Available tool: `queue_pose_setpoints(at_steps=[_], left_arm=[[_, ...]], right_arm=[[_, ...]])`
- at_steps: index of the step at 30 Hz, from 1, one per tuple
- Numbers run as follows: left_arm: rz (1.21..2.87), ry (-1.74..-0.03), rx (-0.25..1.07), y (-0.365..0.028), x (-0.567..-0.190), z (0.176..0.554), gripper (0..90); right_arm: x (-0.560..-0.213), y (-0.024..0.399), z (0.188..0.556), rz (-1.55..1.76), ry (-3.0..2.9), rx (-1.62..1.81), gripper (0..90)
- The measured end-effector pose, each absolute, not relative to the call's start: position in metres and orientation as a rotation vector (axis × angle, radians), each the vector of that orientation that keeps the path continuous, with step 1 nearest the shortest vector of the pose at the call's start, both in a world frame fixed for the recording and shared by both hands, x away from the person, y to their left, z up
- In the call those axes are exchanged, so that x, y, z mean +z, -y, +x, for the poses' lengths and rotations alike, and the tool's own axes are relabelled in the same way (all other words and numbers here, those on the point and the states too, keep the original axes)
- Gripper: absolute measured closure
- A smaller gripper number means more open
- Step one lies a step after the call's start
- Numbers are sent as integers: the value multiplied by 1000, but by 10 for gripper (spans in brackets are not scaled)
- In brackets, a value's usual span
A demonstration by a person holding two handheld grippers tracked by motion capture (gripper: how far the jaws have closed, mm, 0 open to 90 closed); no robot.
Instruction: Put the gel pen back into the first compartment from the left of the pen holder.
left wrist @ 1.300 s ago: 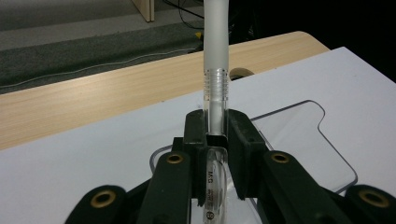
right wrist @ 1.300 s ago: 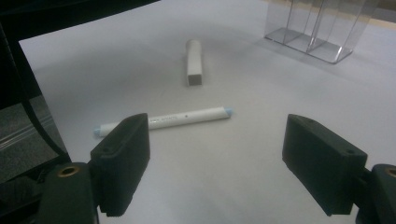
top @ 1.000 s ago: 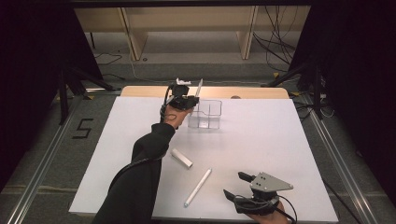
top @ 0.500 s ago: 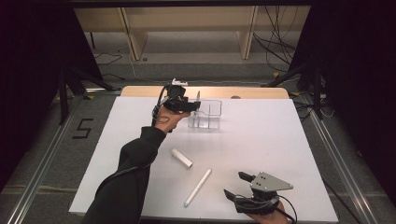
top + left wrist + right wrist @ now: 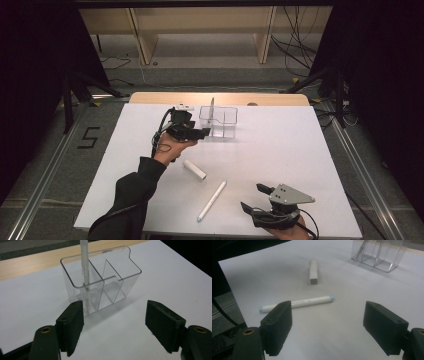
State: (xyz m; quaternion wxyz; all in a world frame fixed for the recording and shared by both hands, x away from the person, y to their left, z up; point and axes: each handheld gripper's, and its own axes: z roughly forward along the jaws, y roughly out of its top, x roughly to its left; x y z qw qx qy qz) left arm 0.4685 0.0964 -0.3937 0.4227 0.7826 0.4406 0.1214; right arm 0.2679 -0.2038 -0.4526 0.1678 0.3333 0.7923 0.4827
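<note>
White tabletop (image 5: pixel 280 150) carries a clear divided organizer (image 5: pixel 100 280) with a pen (image 5: pixel 84 270) standing upright in its end compartment. Just short of it, the left gripper (image 5: pixel 113 322) has been opening, jaws spread and empty. Right gripper (image 5: pixel 327 325) hangs spread near a marker (image 5: pixel 297 303).

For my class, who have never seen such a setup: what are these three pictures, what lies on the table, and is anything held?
A person sits at a white table with a hand-held two-jaw tool in each hand. One picture looks down from above; the other two come from cameras riding on the tools.

The left gripper has just been opening, with nothing between its jaws, beside a clear divided holder where a thin pen stands upright. The right gripper is open and holds nothing. On the table lie a white marker and a short white stick.
</note>
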Motion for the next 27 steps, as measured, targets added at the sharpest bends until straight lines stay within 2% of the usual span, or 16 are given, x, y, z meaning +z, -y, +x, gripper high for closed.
queue_pose_setpoints(at_steps=[9,27], left_arm=[[1972,-1080,288,-99,-405,434,266],[2017,-1071,308,-99,-417,405,219]], right_arm=[[-453,205,268,966,-2243,1367,241],[-457,210,269,999,-2218,1356,241]])
